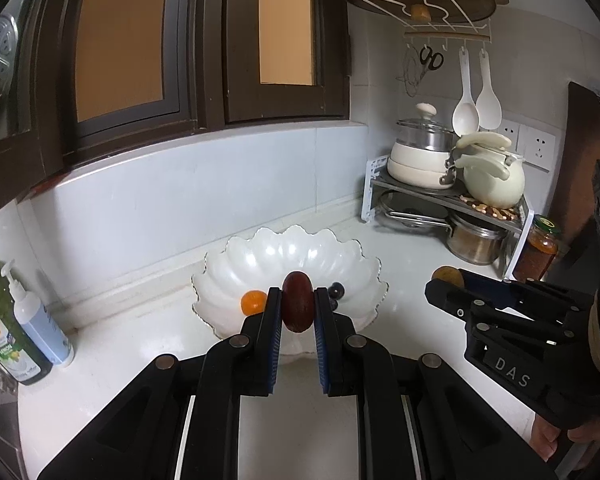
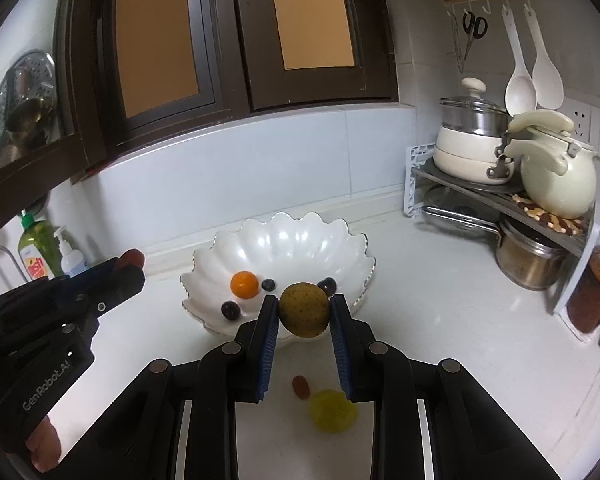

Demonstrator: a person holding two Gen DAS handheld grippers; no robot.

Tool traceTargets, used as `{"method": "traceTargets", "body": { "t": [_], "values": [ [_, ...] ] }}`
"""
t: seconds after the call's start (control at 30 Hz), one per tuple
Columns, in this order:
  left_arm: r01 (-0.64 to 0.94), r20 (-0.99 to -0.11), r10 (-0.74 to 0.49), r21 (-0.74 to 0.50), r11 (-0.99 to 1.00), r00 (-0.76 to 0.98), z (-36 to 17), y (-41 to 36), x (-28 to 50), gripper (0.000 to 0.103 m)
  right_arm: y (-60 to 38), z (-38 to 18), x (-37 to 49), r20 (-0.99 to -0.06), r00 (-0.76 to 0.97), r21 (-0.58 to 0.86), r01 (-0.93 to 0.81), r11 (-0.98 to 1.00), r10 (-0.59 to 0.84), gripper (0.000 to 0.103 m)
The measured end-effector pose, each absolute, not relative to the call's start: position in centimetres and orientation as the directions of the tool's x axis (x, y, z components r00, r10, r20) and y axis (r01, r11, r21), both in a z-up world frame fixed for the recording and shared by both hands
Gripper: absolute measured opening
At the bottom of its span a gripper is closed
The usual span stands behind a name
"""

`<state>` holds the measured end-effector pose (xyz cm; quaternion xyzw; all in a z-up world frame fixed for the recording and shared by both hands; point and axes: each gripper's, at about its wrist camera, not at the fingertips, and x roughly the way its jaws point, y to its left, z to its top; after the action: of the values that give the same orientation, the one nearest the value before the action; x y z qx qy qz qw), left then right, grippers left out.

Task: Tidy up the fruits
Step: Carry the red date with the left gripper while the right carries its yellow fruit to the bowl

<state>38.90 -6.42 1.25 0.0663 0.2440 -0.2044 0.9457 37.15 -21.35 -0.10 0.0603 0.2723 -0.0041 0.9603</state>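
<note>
A white scalloped bowl (image 1: 300, 252) (image 2: 284, 240) stands on the white counter. In it lie a small orange fruit (image 2: 244, 284) (image 1: 253, 302) and three dark berries (image 2: 230, 310). My left gripper (image 1: 297, 306) is shut on a dark red oval fruit (image 1: 297, 301) and holds it above the bowl's near rim. My right gripper (image 2: 304, 310) is shut on a yellow-brown round fruit (image 2: 304, 309) just in front of the bowl. It also shows in the left wrist view (image 1: 446, 280). On the counter under the right gripper lie a small red fruit (image 2: 300, 385) and a yellow-green fruit (image 2: 333, 410).
A metal rack (image 2: 500, 196) with pots and a cream kettle (image 2: 556, 184) fills the right corner, with a jar (image 2: 598, 280) beside it. Soap bottles (image 1: 28, 320) stand at the left by the sink. A tiled wall and a window lie behind the bowl.
</note>
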Motion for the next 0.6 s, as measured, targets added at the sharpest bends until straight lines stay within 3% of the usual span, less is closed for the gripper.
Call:
{"method": "traceTargets", "body": {
  "t": [0.6],
  "values": [
    [0.402, -0.529, -0.343, -0.003, 0.916, 0.776, 1.3, -6.7, 43.9, 0.017, -21.1, 0.3, 42.4, -0.552, 0.833, 0.09, 0.015, 0.996, 0.038, 0.028]
  ]
}}
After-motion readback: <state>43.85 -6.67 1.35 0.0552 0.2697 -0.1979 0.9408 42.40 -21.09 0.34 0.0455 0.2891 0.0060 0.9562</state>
